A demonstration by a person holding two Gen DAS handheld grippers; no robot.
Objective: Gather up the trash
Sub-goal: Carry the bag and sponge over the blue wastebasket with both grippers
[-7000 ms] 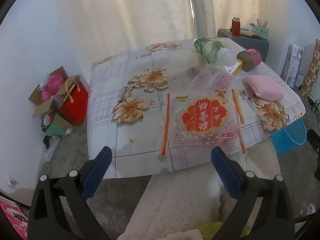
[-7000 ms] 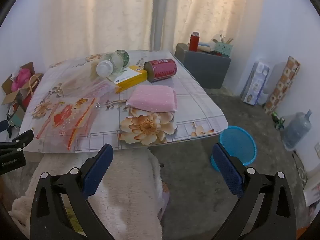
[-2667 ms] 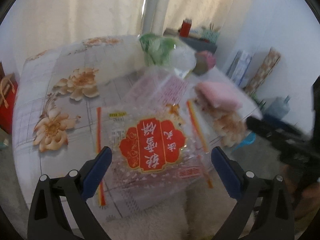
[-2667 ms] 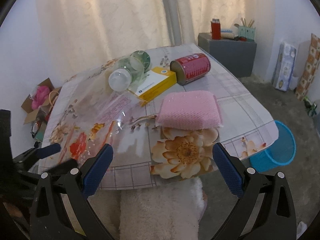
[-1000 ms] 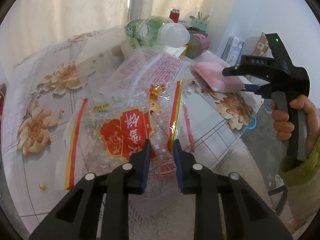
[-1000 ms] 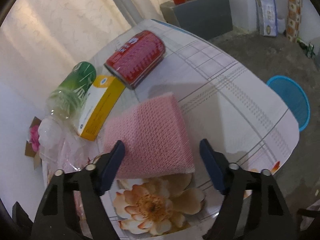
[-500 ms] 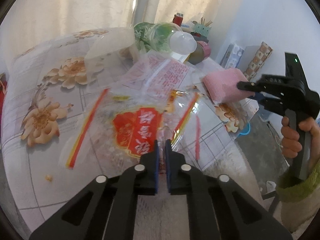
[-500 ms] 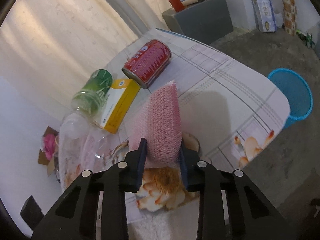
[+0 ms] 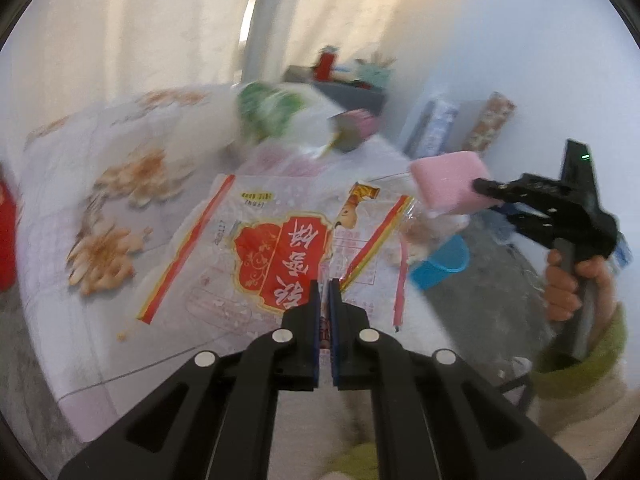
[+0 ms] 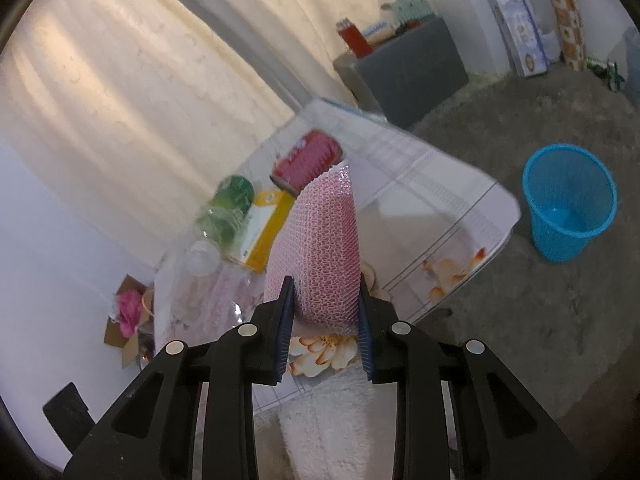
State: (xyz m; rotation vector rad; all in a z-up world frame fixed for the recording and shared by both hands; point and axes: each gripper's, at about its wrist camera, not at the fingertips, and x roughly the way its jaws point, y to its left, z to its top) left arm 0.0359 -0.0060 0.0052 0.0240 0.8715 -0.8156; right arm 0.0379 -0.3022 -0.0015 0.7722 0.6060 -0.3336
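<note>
The left gripper [image 9: 324,284] is pinching the near edge of the clear snack bag [image 9: 280,240] with the red label, its jaws closed on the plastic above the floral table [image 9: 60,184]. The right gripper [image 10: 325,308] is clamping the pink sponge [image 10: 320,248], holding it clear of the table. The blue wastebasket [image 10: 568,216] is standing on the floor beside the table.

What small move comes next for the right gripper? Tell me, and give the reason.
Probably carry the pink sponge over the blue basket and let go. The right gripper is shut on the sponge and has it lifted off the table; the basket stands open on the floor just beyond the table's corner. The left gripper is pinching the plastic bag.
</note>
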